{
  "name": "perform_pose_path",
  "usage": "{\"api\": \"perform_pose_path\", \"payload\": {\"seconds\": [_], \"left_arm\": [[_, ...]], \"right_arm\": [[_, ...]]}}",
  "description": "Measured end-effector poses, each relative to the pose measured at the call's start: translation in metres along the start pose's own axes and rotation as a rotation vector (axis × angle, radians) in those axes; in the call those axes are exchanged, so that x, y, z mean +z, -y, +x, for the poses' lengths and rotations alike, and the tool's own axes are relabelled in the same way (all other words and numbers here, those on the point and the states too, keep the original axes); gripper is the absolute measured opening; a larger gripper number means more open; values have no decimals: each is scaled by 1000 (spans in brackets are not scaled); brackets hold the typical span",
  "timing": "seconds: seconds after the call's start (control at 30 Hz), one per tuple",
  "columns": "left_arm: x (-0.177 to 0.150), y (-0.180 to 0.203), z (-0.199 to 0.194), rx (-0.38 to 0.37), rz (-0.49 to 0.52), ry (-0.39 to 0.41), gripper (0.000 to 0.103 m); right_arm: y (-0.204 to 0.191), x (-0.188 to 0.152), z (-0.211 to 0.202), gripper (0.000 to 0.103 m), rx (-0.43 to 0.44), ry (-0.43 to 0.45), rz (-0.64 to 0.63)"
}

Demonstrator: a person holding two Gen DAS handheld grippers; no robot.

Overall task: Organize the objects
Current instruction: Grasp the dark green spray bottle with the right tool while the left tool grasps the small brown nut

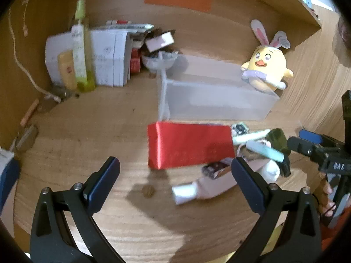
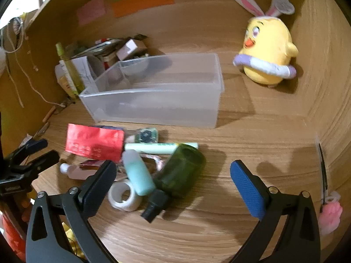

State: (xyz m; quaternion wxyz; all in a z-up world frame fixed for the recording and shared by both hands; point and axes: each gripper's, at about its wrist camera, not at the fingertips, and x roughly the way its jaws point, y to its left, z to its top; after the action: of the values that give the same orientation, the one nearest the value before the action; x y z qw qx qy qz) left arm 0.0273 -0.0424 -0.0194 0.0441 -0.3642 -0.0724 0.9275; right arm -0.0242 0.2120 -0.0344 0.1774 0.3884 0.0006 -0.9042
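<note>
A clear plastic bin (image 1: 215, 100) (image 2: 158, 92) stands empty on the wooden shelf. In front of it lies a heap: a red packet (image 1: 188, 145) (image 2: 94, 142), a dark green bottle (image 2: 177, 173) (image 1: 278, 140), a teal tube (image 2: 137, 173) (image 1: 265, 151), a pale green stick (image 2: 160, 148), a white tape roll (image 2: 124, 196) and a pink bottle (image 1: 204, 188) (image 2: 74, 172). My left gripper (image 1: 175, 173) is open, just short of the red packet. My right gripper (image 2: 173, 175) is open, its jaws either side of the green bottle and teal tube.
A yellow plush chick (image 1: 266, 65) (image 2: 267, 50) stands in the back right corner. White boxes, a tall green bottle (image 1: 81, 50) and clutter fill the back left. Wooden walls close in at left, back and right. A pink charm (image 2: 330, 214) hangs at the right.
</note>
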Motion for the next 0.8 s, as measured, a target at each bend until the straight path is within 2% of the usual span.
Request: {"api": "perform_pose_path", "payload": {"seconds": [0.03, 0.1, 0.13, 0.17, 0.33, 0.43, 0.53, 0.8], "left_arm": [[-2, -2, 1, 0, -9, -7, 103], [-6, -9, 5, 2, -27, -33, 91], [-8, -12, 7, 4, -31, -52, 81], [-11, -16, 11, 6, -41, -75, 77], [-18, -24, 11, 14, -68, -81, 68], [-19, -24, 6, 52, -50, -65, 62], [-18, -26, 5, 57, -52, -65, 52], [-17, -35, 1, 66, -69, -73, 46]], "right_arm": [[2, -1, 1, 99, -5, -3, 4], [6, -3, 3, 94, -18, -11, 11], [8, -4, 4, 89, -20, -16, 16], [10, -4, 6, 87, -19, -22, 22], [22, -5, 13, 65, 19, -52, 78], [25, -5, 16, 60, 46, -62, 102], [26, -4, 19, 52, 56, -69, 109], [24, -4, 21, 49, 70, -87, 113]]}}
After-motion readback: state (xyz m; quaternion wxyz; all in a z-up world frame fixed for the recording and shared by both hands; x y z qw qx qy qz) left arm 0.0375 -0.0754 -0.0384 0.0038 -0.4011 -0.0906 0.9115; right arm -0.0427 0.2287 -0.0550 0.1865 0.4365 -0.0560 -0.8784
